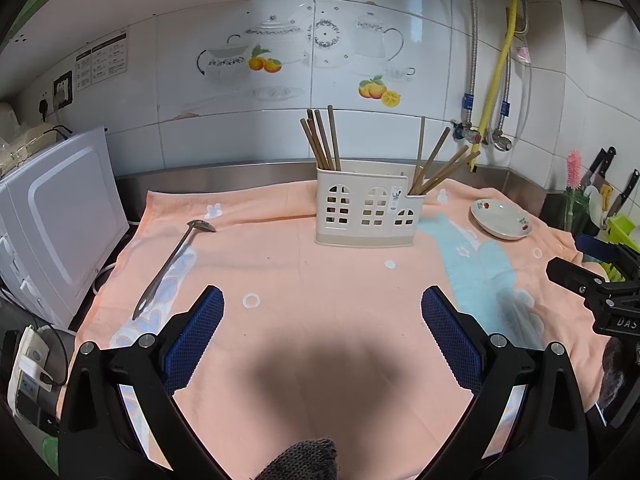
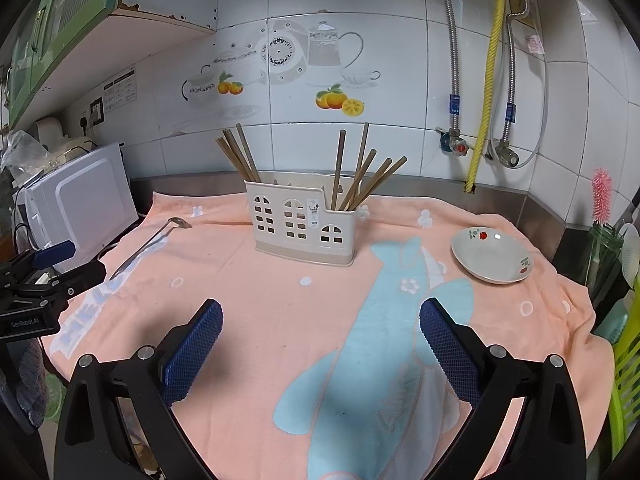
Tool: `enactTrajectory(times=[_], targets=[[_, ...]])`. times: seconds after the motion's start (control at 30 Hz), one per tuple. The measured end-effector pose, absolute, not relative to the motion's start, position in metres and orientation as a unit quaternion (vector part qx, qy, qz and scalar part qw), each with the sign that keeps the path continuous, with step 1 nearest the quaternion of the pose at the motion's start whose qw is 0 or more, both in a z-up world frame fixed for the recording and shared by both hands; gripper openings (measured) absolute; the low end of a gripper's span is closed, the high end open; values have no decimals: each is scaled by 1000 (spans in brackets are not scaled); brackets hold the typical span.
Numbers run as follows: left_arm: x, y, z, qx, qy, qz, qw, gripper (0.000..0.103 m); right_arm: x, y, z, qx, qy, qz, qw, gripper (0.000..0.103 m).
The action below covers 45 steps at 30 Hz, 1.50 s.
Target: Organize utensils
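A cream plastic utensil holder (image 1: 366,212) with window cut-outs stands on the peach towel (image 1: 320,280); it also shows in the right wrist view (image 2: 302,228). Several wooden chopsticks (image 1: 322,140) stand in its left and right compartments (image 2: 360,176). A long metal ladle (image 1: 172,264) lies flat on the towel at the left, bowl end away from me (image 2: 148,240). My left gripper (image 1: 322,312) is open and empty above the towel, to the right of the ladle handle. My right gripper (image 2: 320,324) is open and empty in front of the holder.
A small white dish (image 1: 502,220) with cherry prints sits on the towel at the right (image 2: 492,256). A white microwave (image 1: 60,216) stands at the left edge. Knives and a jar with a pink brush (image 1: 574,184) stand at the far right. The tiled wall with pipes (image 2: 486,80) is behind.
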State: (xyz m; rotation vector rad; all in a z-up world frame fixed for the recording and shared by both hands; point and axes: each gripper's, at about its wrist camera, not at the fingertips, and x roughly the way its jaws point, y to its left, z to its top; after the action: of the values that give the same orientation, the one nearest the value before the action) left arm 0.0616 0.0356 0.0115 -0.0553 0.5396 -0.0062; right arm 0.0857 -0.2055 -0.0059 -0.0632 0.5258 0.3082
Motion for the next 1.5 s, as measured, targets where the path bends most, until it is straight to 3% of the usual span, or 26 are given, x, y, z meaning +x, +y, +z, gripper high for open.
enactTrajectory(times=[1.5], targets=[[60, 25, 6, -33, 262, -12, 964, 98, 79, -207, -7, -20, 250, 155, 956, 96]])
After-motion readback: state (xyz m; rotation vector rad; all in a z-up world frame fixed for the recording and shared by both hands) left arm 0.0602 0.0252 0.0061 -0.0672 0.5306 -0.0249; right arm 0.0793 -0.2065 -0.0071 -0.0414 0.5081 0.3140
